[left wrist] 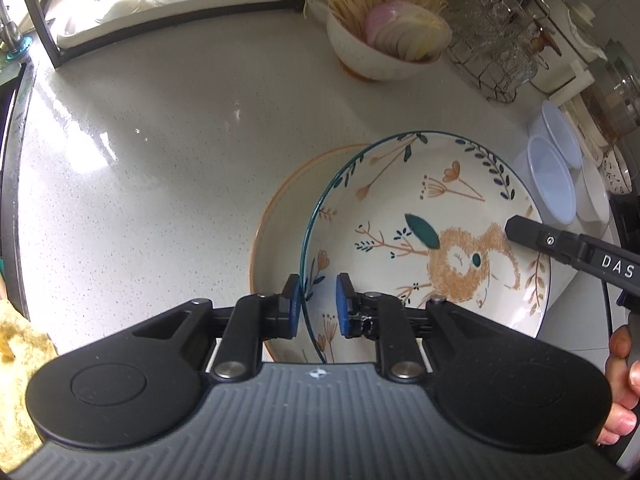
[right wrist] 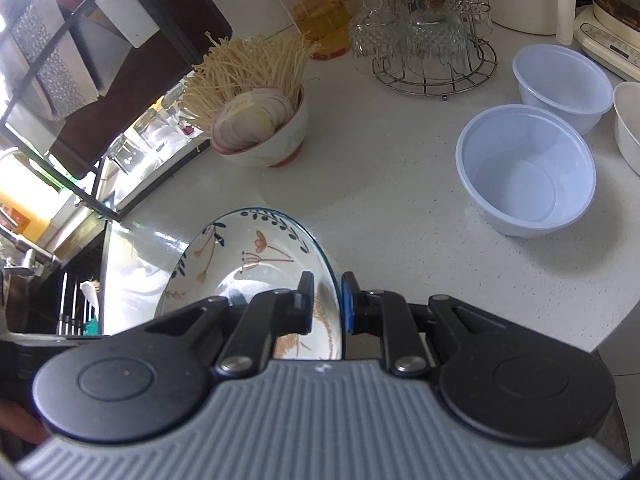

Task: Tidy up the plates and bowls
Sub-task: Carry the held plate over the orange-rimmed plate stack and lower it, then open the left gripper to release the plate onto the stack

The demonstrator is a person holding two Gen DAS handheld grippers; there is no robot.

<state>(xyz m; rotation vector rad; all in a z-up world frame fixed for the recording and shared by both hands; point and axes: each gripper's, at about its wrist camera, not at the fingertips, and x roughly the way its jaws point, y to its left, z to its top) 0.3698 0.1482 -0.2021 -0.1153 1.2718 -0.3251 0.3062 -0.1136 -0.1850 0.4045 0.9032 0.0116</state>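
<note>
Both grippers, left (left wrist: 318, 304) loosely straddling the rim with its pads clear and right (right wrist: 326, 304) clenched on the opposite rim, lower the floral plate (left wrist: 432, 216) onto the orange-rimmed plate (left wrist: 276, 216); centre it before the right lets go, on a speckled white countertop (left wrist: 152, 152) crowded with bowls and glassware

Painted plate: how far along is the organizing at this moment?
Done: the orange-rimmed plate lies flat on the counter. In hand: the painted plate, tilted over it, gripped at its rim by the right tool; the left tool straddles the rim loosely. Left: setting it down, then the plastic bowls.
</note>
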